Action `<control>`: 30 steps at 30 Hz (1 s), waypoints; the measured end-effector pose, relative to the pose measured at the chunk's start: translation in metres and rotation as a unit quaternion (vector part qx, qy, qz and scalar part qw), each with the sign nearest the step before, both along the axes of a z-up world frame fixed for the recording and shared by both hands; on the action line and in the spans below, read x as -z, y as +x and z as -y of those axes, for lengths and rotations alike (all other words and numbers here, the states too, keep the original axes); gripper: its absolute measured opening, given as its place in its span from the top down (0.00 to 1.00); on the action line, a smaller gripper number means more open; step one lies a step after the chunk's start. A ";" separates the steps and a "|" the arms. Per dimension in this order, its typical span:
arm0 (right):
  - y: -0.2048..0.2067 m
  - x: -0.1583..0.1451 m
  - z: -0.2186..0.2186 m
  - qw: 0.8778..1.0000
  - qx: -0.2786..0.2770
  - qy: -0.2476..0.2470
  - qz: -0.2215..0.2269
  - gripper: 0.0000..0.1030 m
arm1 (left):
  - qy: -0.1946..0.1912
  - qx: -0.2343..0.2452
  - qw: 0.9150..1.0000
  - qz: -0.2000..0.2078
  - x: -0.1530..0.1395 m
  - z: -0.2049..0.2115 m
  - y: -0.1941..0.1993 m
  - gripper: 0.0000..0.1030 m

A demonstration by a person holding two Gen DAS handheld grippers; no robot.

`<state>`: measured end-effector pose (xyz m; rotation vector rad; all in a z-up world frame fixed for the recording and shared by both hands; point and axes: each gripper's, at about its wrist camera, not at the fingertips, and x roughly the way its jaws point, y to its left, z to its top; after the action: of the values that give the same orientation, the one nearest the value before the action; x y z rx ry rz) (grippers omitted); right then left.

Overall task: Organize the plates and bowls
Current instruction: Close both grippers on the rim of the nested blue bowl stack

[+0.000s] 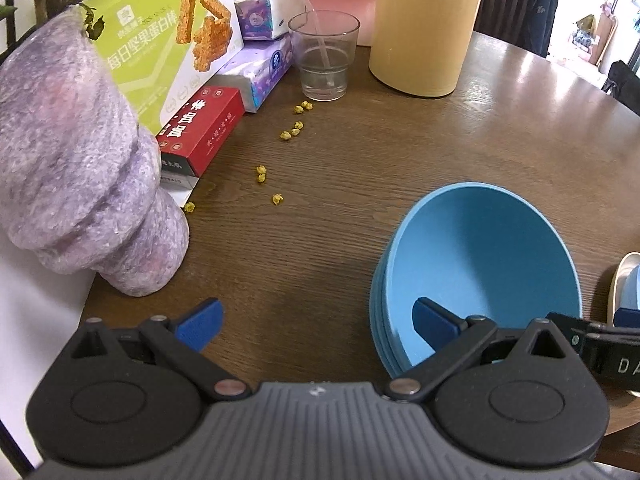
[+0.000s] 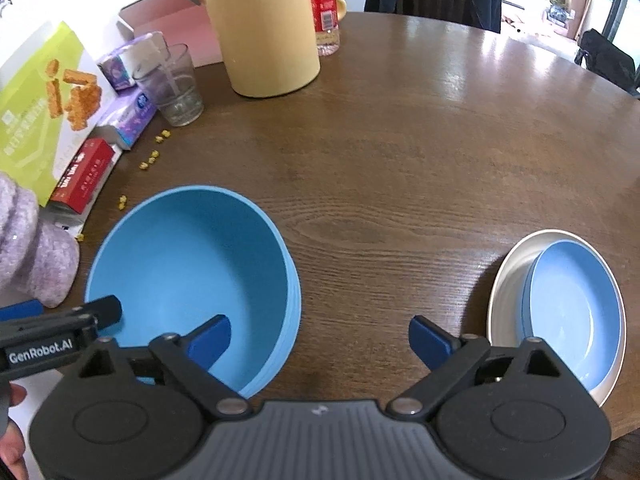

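A stack of blue bowls stands on the brown round table. My left gripper is open and straddles the stack's left wall, with one blue pad inside the top bowl and the other outside over bare wood. My right gripper is open too and straddles the right wall, its left pad inside the bowl, its right pad over the table. No pad presses on the rim. To the right a light blue plate lies in a white plate.
A fuzzy purple vase stands close on the left. Behind are a green snack box, a red box, tissue packs, a glass, a yellow jug and scattered yellow crumbs. A hand shows at the lower left.
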<state>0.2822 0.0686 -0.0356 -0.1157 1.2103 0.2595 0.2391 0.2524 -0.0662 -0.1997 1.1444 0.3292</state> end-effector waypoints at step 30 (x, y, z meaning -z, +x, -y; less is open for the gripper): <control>0.017 0.024 -0.010 0.997 0.017 0.042 -0.057 0.59 | -0.082 0.021 0.996 -0.029 0.027 -0.010 0.025 0.61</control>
<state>0.2996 0.0786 -0.0592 -0.0070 1.3115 0.2891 0.2643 0.2626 -0.0928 -0.3113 1.2322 0.2046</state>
